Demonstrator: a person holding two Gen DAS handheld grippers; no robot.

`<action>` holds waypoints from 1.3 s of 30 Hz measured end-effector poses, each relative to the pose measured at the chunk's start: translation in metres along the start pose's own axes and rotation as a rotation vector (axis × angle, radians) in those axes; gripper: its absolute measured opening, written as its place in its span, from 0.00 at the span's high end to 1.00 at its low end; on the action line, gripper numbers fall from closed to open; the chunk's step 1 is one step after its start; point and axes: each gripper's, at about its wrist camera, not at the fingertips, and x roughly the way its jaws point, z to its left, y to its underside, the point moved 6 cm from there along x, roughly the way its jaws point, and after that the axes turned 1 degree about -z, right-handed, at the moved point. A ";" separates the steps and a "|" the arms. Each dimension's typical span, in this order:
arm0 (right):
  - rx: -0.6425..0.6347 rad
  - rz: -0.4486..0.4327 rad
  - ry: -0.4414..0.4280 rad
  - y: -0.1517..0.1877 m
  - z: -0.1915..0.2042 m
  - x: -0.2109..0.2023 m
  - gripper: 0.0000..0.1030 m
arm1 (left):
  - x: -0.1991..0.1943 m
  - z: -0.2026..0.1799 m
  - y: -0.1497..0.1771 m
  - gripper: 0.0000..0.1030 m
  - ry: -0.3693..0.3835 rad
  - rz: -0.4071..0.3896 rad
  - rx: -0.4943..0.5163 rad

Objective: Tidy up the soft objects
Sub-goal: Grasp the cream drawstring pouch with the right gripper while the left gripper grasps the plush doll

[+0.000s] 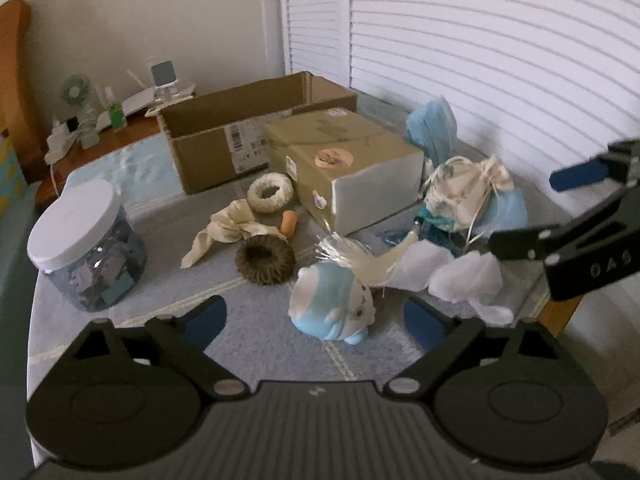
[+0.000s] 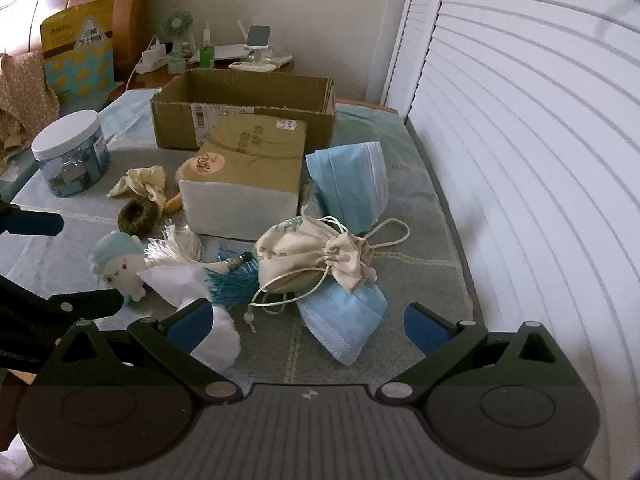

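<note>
Both claws hang open above a cluttered table: the left gripper point(image 1: 316, 316) over a blue-and-white plush toy point(image 1: 334, 306), the right gripper point(image 2: 308, 322) over a blue face mask point(image 2: 344, 320) beside a drawstring pouch point(image 2: 308, 256). An open cardboard box point(image 2: 244, 108) stands behind.

The left wrist view looks from low over the near edge of the cloth-covered counter point(image 1: 256, 344), facing the back wall, close to the pale blue plush toy point(image 1: 332, 308). The right wrist view sits further right, just above the light blue face mask point(image 2: 344, 316), facing the same way beside the white louvred doors point(image 2: 520, 160). Both take in the open brown cardboard box point(image 1: 240, 136) point(image 2: 244, 108), the tan paper-wrapped parcel point(image 1: 344, 164) point(image 2: 248, 172), the white-lidded clear jar point(image 1: 84, 244) point(image 2: 72, 156) and the cream drawstring pouch point(image 1: 468, 188) point(image 2: 308, 252)
</note>
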 end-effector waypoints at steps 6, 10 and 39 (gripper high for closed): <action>-0.004 0.005 0.000 0.000 -0.004 0.006 0.00 | 0.014 -0.005 0.003 0.16 0.014 0.018 0.035; -0.002 0.008 0.003 -0.001 -0.006 0.009 0.00 | 0.018 -0.006 0.004 0.17 0.010 0.015 0.039; -0.161 -0.054 0.031 -0.029 0.017 0.045 0.08 | 0.014 0.018 0.004 0.52 0.047 0.023 -0.032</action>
